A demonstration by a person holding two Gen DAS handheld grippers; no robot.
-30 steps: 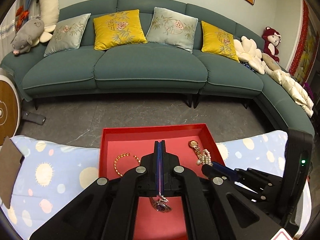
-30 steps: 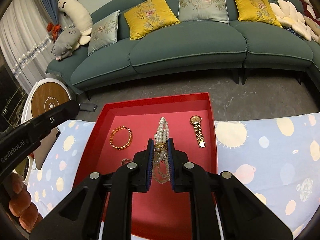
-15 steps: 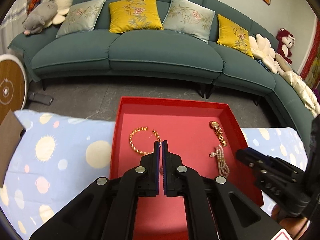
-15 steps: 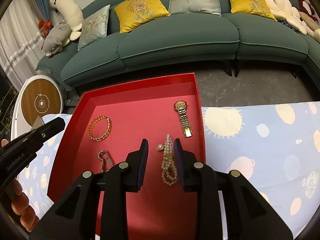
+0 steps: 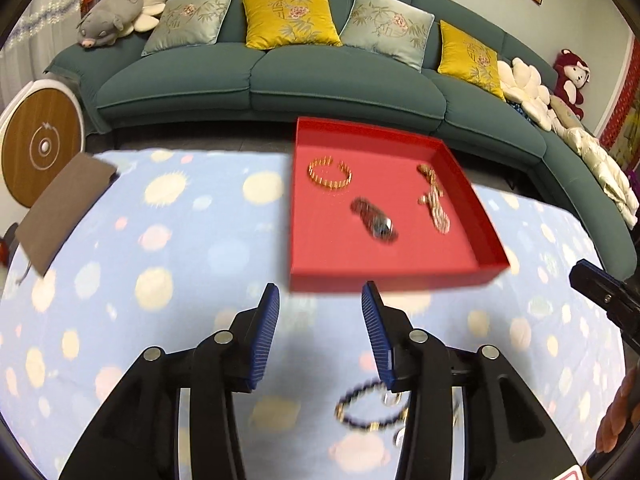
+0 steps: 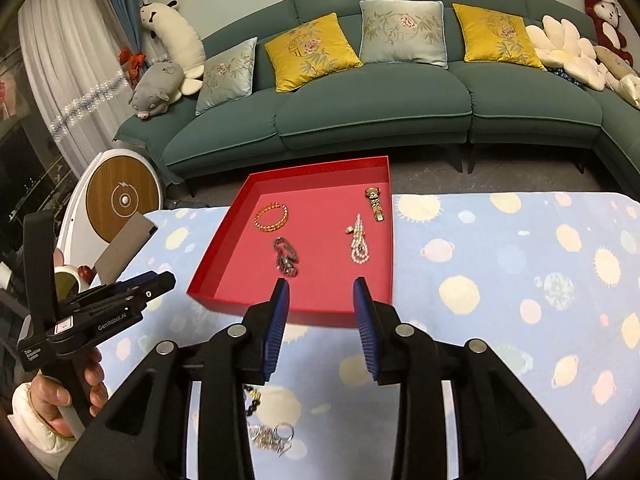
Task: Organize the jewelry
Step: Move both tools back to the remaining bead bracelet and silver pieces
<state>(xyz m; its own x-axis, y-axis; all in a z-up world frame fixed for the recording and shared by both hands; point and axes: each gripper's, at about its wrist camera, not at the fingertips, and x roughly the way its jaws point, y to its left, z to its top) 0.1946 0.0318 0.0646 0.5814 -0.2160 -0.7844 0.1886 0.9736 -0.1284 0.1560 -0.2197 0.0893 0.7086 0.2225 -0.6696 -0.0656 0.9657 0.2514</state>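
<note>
1. Your left hand-held gripper has let go of the dark watch; it now lies in the red tray, mid-floor, nothing between the jaws, which are opening.
2. Your right hand-held gripper has dropped the pearl strand in the tray too, right of the dark watch; jaws opening, empty.
3. Both have pulled back off the tray's near wall, so two more pcs are filed. Tray now holds 4: gold bangle at far-left, gold watch at far-right corner.
4. Axes, right-wrist view: pearl strand runs near-to-far, roughly parallel w/ the tray's right wall; dark watch lies near-to-far as well, slightly skewed.
5. Still outside the tray, on the surface nearer you than its near wall: dark bead bracelet and a silvery clump. Prob. next picks.
</note>
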